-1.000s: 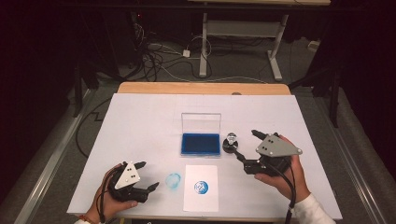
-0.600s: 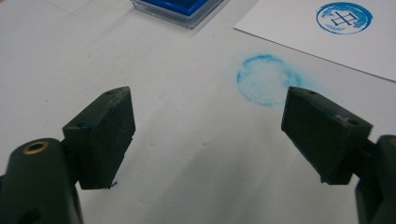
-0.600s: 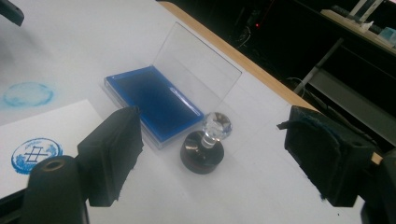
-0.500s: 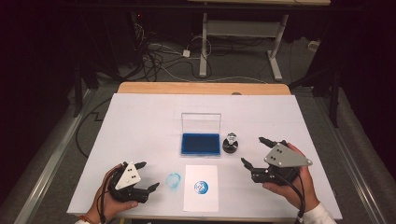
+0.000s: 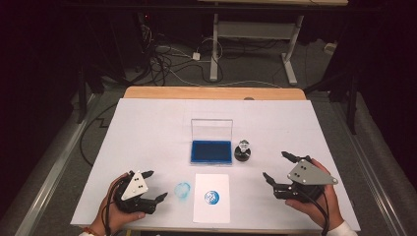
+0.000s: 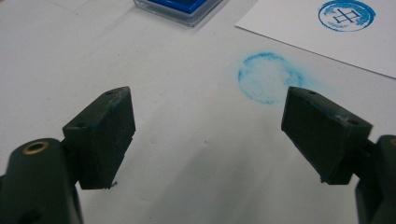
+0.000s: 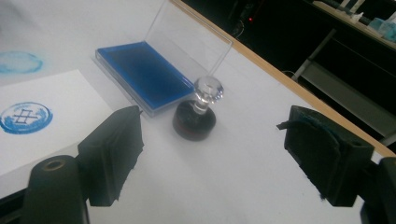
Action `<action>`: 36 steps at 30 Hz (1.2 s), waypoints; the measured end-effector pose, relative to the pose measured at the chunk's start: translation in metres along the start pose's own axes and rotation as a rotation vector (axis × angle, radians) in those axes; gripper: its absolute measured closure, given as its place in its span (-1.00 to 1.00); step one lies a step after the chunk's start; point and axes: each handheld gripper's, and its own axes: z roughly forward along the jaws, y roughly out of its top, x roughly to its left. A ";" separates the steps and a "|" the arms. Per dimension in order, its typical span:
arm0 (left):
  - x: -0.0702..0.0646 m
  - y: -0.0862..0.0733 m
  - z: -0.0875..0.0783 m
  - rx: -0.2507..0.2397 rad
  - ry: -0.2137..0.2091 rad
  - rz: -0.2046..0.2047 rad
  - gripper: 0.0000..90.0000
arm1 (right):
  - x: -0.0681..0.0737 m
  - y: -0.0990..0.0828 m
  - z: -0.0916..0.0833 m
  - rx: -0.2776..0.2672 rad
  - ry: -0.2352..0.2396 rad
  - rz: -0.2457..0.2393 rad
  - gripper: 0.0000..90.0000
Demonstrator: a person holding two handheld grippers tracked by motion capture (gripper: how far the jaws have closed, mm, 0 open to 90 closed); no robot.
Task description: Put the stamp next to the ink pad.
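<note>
— Clear faceted knob on a round black base: is that the stamp you have in front of you?

— Yes. It stands upright on the white table cover, just at 3 o'clock of the open blue ink pad with the clear lid. At 6 o'clock of the pad lies your white paper sheet, bearing a round blue imprint with a cross-like character I cannot read; a smeared blue ring marks the cover beside it.

— And your grippers?

— Your right gripper sits at 4 o'clock of the stamp, jaws spread wide, holding nothing. Your left gripper is likewise wide apart, empty, beside the smear.
</note>
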 end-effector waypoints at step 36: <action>0.003 0.001 -0.009 -0.022 0.044 -0.015 -0.63 | 0.000 -0.071 -0.006 0.052 -0.021 0.067 -0.62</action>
